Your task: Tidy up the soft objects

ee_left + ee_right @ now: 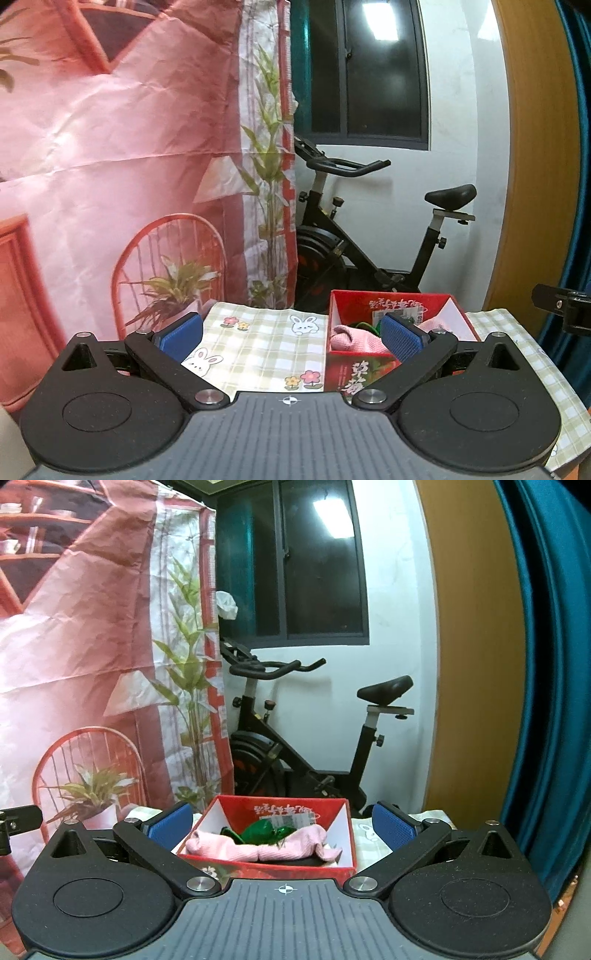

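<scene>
A red cardboard box (341, 834) stands on the checked tablecloth (266, 339); it also shows in the left wrist view (343, 373). Inside lie a pink cloth (258, 847) and a shiny green soft thing (258, 832); the pink cloth also shows in the left wrist view (354, 338). My left gripper (291, 338) is open and empty, held above the cloth just left of the box. My right gripper (282, 825) is open and empty, its blue pads (391, 827) standing either side of the box, in front of it.
A black exercise bike (295, 738) stands behind the table by a white wall with a dark window. A pink printed backdrop (110, 166) hangs at the left. A wooden panel (469, 664) and teal curtain (546, 664) are at the right.
</scene>
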Available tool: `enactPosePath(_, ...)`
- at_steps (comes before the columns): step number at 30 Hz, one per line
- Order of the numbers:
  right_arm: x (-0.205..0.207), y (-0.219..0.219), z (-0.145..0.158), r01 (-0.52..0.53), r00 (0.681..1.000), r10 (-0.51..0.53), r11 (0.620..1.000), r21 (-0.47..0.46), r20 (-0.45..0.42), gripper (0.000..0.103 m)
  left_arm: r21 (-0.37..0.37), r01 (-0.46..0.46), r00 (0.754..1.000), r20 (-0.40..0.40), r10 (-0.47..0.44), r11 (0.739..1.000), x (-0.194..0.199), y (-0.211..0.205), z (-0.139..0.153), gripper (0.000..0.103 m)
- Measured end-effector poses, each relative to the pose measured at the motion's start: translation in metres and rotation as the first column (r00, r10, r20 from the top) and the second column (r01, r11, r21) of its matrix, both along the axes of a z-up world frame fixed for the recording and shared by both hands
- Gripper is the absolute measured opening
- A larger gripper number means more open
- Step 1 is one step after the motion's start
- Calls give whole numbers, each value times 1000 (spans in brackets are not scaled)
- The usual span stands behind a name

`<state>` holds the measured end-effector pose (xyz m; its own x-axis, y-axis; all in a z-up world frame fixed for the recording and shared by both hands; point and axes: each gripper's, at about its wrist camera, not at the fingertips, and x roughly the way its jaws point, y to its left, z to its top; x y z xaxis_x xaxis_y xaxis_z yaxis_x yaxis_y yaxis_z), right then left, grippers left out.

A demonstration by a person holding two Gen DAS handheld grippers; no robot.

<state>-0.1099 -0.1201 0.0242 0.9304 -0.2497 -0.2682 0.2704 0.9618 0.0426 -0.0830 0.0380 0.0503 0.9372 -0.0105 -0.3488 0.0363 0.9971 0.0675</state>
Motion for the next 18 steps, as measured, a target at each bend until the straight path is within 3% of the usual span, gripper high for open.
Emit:
enactPosePath(9,-33,13,6,-13,1000,13,1000,10,20,103,-24,-27,1000,15,27,999,-31,18,3,103)
enactPosePath(18,-29,19,2,-32,999,32,999,13,4,103,-19,-50,998,22,51,999,-34,16,1,103)
